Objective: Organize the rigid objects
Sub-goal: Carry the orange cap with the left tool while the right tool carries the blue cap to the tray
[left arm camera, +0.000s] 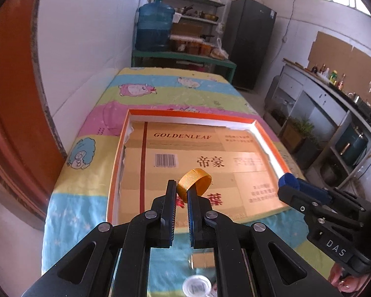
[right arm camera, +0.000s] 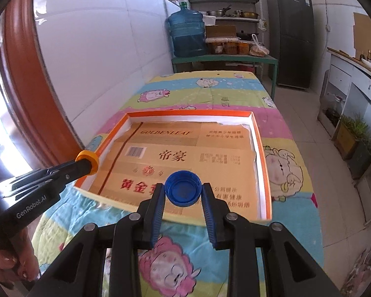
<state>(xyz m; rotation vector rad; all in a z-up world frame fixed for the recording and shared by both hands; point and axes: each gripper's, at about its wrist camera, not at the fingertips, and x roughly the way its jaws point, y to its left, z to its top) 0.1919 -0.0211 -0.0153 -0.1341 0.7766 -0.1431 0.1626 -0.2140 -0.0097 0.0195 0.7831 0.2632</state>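
Observation:
My left gripper [left arm camera: 181, 185] is shut on a yellow ribbed bottle cap [left arm camera: 194, 184], pinching its rim, above the near part of an orange-rimmed shallow box [left arm camera: 185, 113] lined with printed cardboard. My right gripper [right arm camera: 183, 189] is shut on a blue bottle cap [right arm camera: 183, 188], its hollow side facing the camera, above the box's near edge [right arm camera: 175, 216]. The right gripper with the blue cap [left arm camera: 288, 179] shows at the right of the left wrist view. The left gripper with the yellow cap [right arm camera: 87, 159] shows at the left of the right wrist view.
The box lies on a table covered with a cartoon-print cloth [left arm camera: 160, 91]. A white cap [left arm camera: 196, 285] and a small cardboard piece [left arm camera: 202, 259] lie on the cloth below my left gripper. A white wall [left arm camera: 86, 49] runs along the left; a water jug [left arm camera: 154, 26] and shelves stand behind.

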